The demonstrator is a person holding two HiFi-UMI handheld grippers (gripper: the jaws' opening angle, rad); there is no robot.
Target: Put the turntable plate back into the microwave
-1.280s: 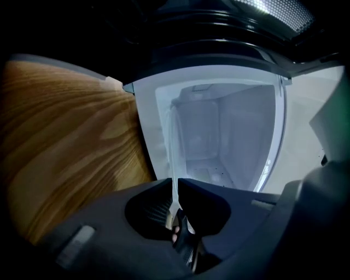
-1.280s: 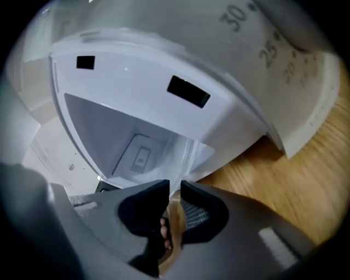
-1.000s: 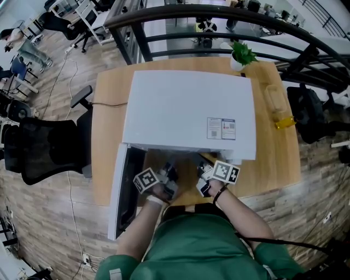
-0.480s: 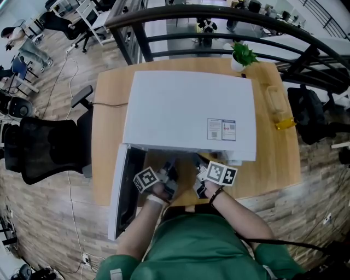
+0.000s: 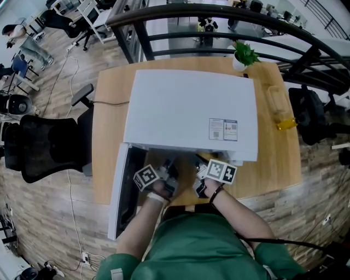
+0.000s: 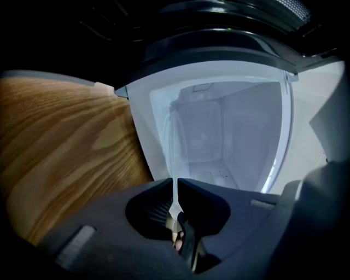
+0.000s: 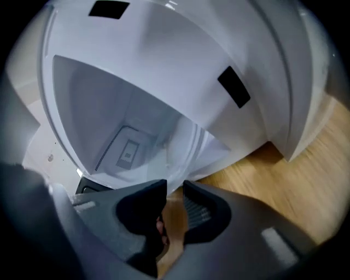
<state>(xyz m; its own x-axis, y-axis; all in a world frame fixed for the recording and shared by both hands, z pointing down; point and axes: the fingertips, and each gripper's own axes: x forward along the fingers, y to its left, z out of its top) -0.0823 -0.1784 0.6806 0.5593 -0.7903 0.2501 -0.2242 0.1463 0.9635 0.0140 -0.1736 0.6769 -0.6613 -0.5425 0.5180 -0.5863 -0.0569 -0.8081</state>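
Note:
A white microwave [image 5: 191, 109] stands on the wooden table [image 5: 106, 136] with its door [image 5: 121, 191] swung open to the left. Both grippers sit side by side at its mouth. My left gripper [image 6: 175, 183] is shut on the rim of the clear glass turntable plate [image 6: 174, 158], which stands edge-on before the cavity [image 6: 229, 136]. In the head view the left gripper [image 5: 169, 172] and right gripper [image 5: 200, 175] are partly under the microwave's front edge. The right gripper [image 7: 175, 186] is opening. The plate's rim [image 7: 186, 147] lies just beyond its tips, and its pads do not press on it.
A potted plant [image 5: 242, 54] stands at the table's far right corner. A clear container [image 5: 273, 98] and a yellow object [image 5: 284, 123] lie along the right edge. A black office chair [image 5: 44, 147] stands left of the table. A dark railing [image 5: 219, 16] runs behind.
The right gripper's marker cube has shifted slightly left and tilted a little. The left gripper has stayed in place.

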